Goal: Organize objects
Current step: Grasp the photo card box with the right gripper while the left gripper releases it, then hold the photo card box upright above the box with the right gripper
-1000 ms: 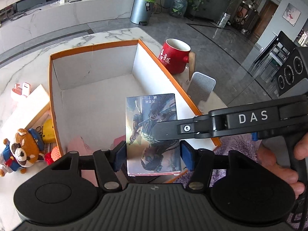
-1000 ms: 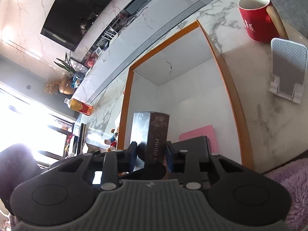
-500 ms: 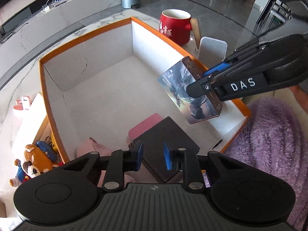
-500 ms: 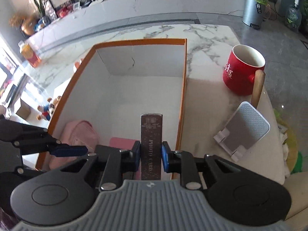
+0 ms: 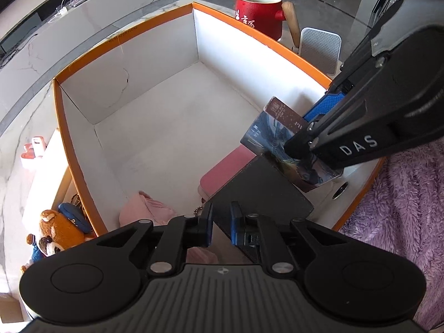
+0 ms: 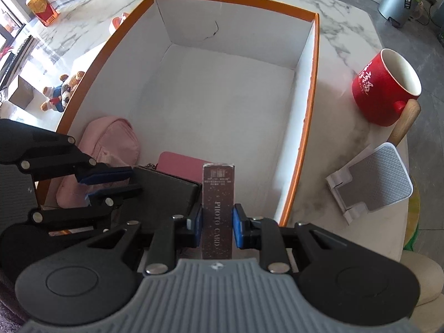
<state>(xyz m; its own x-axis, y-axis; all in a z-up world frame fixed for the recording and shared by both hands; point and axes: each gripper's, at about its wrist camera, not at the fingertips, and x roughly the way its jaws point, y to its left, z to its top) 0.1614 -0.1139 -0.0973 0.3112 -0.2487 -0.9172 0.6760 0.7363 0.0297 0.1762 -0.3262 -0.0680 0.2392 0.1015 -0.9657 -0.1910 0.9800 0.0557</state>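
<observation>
Gripping the photo-card box [image 6: 217, 211] upright in my right claw [image 6: 215, 226], I hold it over the orange-rimmed box's [image 6: 310, 127] near right corner. My left claw [image 5: 221, 225] is pinched on the dark notebook [image 5: 260, 188] lying beside it at the near edge.

In the box [image 6: 310, 127] on the table [image 6: 341, 41], the pouch [image 6: 111, 141] lies left of the notebook [image 6: 163, 191], the photo card box [image 6: 217, 211] stands right of it, while mug [image 6: 385, 88] and phone stand [image 6: 374, 177] sit outside right.
</observation>
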